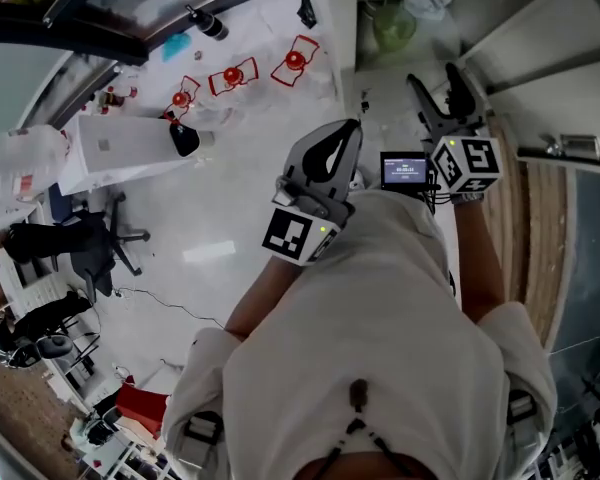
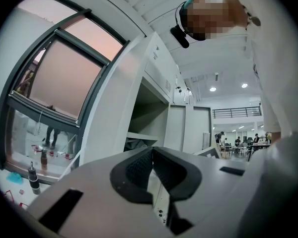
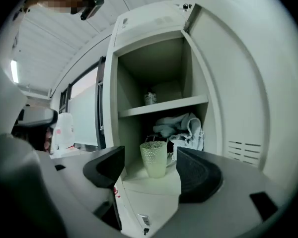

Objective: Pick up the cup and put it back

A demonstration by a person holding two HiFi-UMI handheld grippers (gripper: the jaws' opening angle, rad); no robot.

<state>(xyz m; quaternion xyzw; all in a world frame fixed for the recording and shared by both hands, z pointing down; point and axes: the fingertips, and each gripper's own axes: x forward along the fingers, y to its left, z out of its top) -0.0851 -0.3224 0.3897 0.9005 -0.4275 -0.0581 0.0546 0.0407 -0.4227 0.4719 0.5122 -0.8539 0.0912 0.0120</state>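
Right now the cup (image 3: 154,158) stands upright on the lower shelf (image 3: 159,183) of the open cabinet (image 3: 154,24), near the shelf's front edge. Right tool (image 3: 150,152) is wide open and empty, short of the cup and lined up with it, with free room on both sides of the cup. Crumpled cloth (image 3: 185,127) lies behind the cup toward the back right corner; can't tell if they touch. Door (image 3: 238,83) is swung out on the right, so the front is unobstructed. Small item (image 3: 149,98) on the upper shelf (image 3: 164,105) is too small to identify. Left tool (image 2: 152,155) is closed to a narrow slit with nothing in it, held off to the side of the cabinet.
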